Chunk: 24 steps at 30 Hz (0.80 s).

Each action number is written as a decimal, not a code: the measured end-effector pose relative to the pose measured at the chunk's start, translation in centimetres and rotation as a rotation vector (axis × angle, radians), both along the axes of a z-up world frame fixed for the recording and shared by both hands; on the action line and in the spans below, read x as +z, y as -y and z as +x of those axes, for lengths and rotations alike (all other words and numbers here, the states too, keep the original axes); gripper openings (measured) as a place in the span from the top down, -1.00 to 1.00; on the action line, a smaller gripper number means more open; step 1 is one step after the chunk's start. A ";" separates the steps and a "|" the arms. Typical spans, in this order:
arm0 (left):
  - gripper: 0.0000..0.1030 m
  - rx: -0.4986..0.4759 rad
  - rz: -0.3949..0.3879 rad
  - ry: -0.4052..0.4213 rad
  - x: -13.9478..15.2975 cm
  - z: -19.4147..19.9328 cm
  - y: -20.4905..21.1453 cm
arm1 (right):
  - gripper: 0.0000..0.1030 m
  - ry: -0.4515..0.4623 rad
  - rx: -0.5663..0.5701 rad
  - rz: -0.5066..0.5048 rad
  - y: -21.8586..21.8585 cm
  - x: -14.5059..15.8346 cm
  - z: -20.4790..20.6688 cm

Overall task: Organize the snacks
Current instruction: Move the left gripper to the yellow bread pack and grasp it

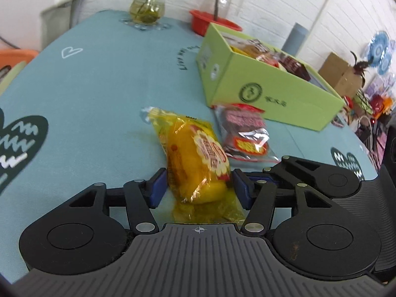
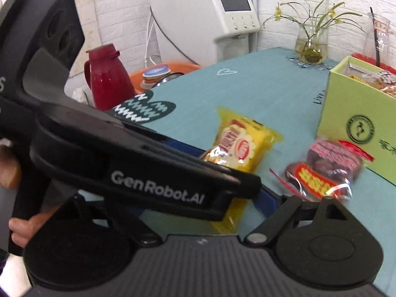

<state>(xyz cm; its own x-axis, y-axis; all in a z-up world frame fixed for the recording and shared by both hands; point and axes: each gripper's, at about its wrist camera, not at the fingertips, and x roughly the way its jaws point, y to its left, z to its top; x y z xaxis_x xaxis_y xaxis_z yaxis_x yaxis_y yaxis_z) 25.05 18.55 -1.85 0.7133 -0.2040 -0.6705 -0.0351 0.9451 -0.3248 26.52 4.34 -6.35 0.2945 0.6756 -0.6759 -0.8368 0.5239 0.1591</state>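
Snack in hand: a yellow snack packet (image 1: 195, 158) is seen lying on the blue tablecloth (image 1: 99, 86), straight ahead of the left gripper (image 1: 199, 185) and between its two blue pads (image 1: 157, 188).
Long axis: the packet is laid roughly along the line the left gripper points, its near end under the tool and its crimped far end away from it; the pads are therefore set across its short width.
Left gripper state: narrowed onto the packet, both pads seen at or against the wrapper's sides; a firm squeeze cannot be confirmed.
Second snack: a red-and-clear packet (image 1: 243, 133) is found just beside the yellow one, ahead and to the right of the left gripper, with its far end near the box.
Right gripper state: the right gripper (image 2: 279, 205) is held wide, nothing between its fingers as far as can be seen; its left finger is hidden behind the left tool's body.
Nearer hand: the yellow packet is judged the left hand's, the red packet (image 2: 324, 173) lying just ahead of the right gripper.
Destination: a green box (image 1: 272, 86), already holding snacks, is placed ahead and to the right, beyond both packets.
Next move (judged): a lift, then a carry forward and rightward over the box wall.
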 end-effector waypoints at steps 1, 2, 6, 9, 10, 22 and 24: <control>0.24 -0.006 0.004 -0.001 0.0 -0.4 0.7 | -0.71 -0.003 -0.005 0.002 0.7 0.0 -0.4; 0.24 -0.011 0.005 -0.002 0.1 -0.8 1.5 | -0.71 -0.002 -0.011 0.000 1.4 0.1 -0.9; 0.24 -0.040 0.003 -0.008 0.2 -2.2 4.8 | -0.71 0.003 -0.044 -0.003 4.7 0.2 -2.4; 0.25 -0.080 0.001 -0.011 0.3 -3.2 7.3 | -0.72 0.014 -0.080 -0.003 7.6 0.3 -3.8; 0.25 -0.094 -0.004 -0.013 0.3 -3.4 8.1 | -0.72 0.019 -0.092 -0.002 8.4 0.3 -4.2; -0.32 -0.091 -0.016 0.023 1.1 -4.5 10.9 | -0.80 0.042 -0.176 0.048 12.7 0.2 -5.5; -0.30 -0.085 -0.020 0.009 0.9 -4.0 10.5 | -0.80 0.035 -0.175 0.038 12.2 -0.3 -5.0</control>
<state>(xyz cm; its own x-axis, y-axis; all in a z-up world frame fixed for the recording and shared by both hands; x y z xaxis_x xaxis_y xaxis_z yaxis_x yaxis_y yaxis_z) 21.07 8.02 -0.99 0.6988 -0.2771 -0.6595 0.0477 0.9379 -0.3435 21.47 -7.86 -6.64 0.4328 0.6366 -0.6383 -0.7388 0.6562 0.1534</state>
